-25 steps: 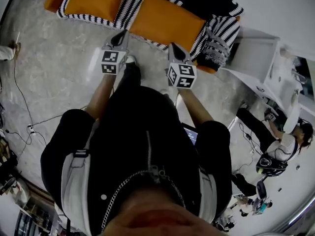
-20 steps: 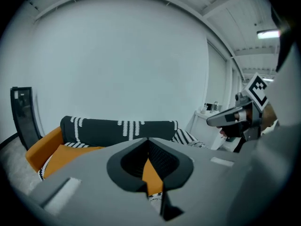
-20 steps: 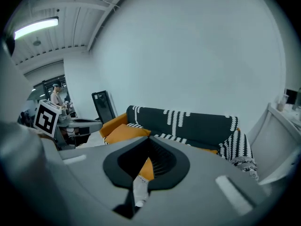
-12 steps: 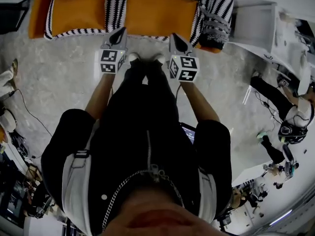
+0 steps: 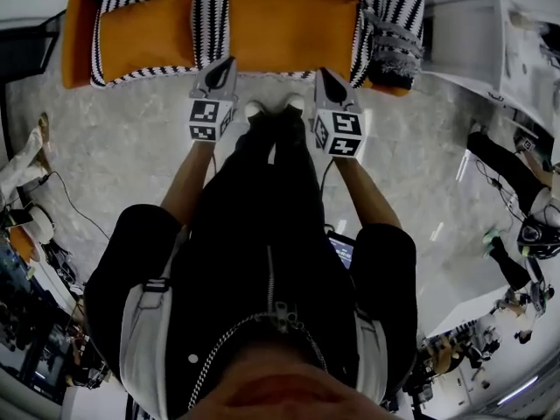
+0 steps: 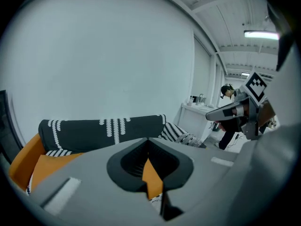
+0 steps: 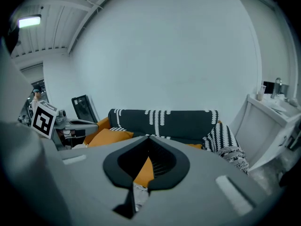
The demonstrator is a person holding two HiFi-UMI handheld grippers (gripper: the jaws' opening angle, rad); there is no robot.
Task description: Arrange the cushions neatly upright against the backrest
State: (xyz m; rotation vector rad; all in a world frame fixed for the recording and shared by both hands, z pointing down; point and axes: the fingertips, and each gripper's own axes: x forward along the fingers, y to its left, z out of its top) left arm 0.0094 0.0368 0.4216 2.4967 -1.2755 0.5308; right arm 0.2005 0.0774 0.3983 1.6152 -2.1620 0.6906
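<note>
Against the white wall (image 7: 164,55) an orange sofa (image 5: 77,46) is seen, its backrest draped in a black throw with white dashed stripes (image 7: 164,120). Two flat orange fabric cushions are carried on the seat: the left-hand cushion (image 5: 144,29) and the right-hand cushion (image 5: 289,26), parted by a band of black-and-white striped cloth (image 5: 210,11). Neither is stood upright against the backrest (their exact tilt cannot be judged from above). A black-and-white striped cushion with a grey fringed edge (image 5: 392,24) is slumped at the sofa's right end.

Left gripper (image 5: 229,63): jaws brought fully together, nothing clamped. It is held in the air just short of the seat's front edge, before the striped band.

Right gripper (image 5: 322,73): jaws likewise closed on themselves. It is held level with the other, near the right-hand cushion's front edge.

Orange fabric is glimpsed through the hollow behind each pair of jaws in the gripper views, well apart from the pads.

Floor (image 5: 114,156): pale, mottled, polished. A thin dark cable (image 5: 66,201) is trailed over it at the left.

A white cabinet (image 5: 464,33) is set just beside the sofa's right end. Another person (image 5: 516,191) in dark clothes is noted well off to the right. A lit ceiling strip lamp (image 7: 29,21) is recorded overhead.
</note>
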